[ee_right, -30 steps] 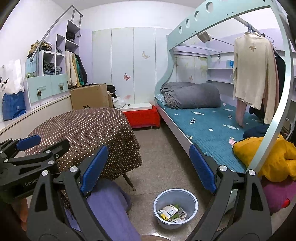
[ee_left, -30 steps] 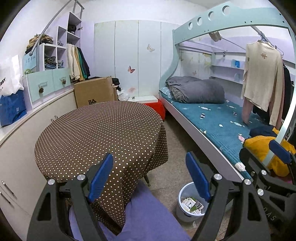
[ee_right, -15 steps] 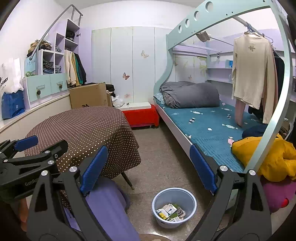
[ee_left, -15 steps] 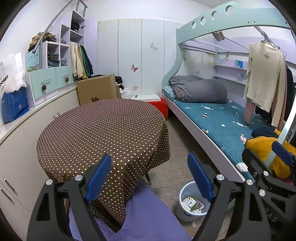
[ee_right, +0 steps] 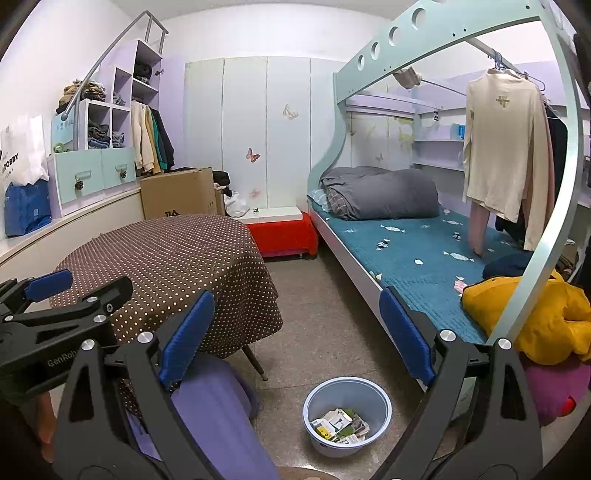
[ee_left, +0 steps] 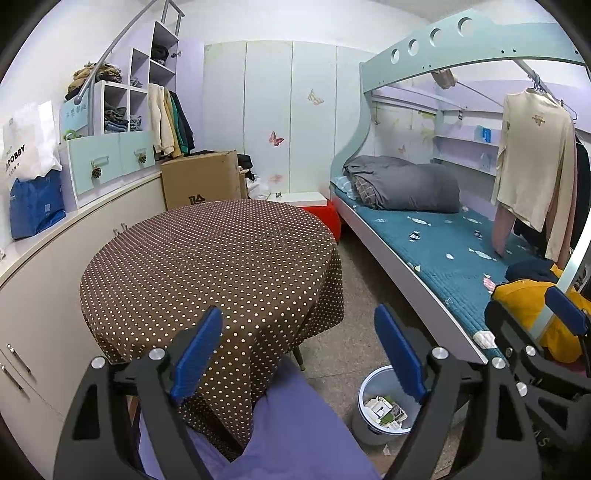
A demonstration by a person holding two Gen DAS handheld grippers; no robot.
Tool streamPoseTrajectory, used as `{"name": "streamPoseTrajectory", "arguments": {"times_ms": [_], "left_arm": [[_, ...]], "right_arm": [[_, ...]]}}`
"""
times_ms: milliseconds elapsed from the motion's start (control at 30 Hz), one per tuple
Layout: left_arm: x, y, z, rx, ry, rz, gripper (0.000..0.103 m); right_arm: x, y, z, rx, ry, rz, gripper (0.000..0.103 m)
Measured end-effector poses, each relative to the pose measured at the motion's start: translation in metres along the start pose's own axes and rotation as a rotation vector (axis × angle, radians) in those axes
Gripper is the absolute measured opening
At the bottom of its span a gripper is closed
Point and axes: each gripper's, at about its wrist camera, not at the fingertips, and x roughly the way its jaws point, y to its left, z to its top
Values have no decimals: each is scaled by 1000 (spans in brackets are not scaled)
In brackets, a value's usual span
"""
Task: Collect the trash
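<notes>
The main risk, as I judge it, lies on the bed [ee_right: 417, 254]: small pale scraps [ee_right: 391, 229] are scattered across its blue cover, well apart from one another and far from the bin [ee_right: 347, 417] on the floor [ee_right: 317, 325]. Thin, flat pieces on soft quilting would likely slip out from between wide pads, or the cover could get pinched along with them. Carrying each piece back over the bed edge also invites a drop short of the bin.

The room is narrow: a bunk frame [ee_right: 443, 26] arches over the bed, cupboards and shelves line the far side, and clothes hang at the bed's near end. The table [ee_left: 214, 266], under a brown dotted cloth, shows nothing on top.

The bin already holds paper trash [ee_right: 340, 424]. The left hand-held gripper [ee_left: 299, 354] is spread wide and empty; the right hand-held gripper [ee_right: 295, 339] likewise gapes, gripping nothing.
</notes>
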Motion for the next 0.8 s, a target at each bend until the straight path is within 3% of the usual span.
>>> {"name": "streamPoseTrajectory", "arguments": {"times_ms": [800], "left_arm": [[-2, 4, -1, 3, -1, 17, 83]], "right_arm": [[-1, 1, 0, 3, 6, 3, 90]]}}
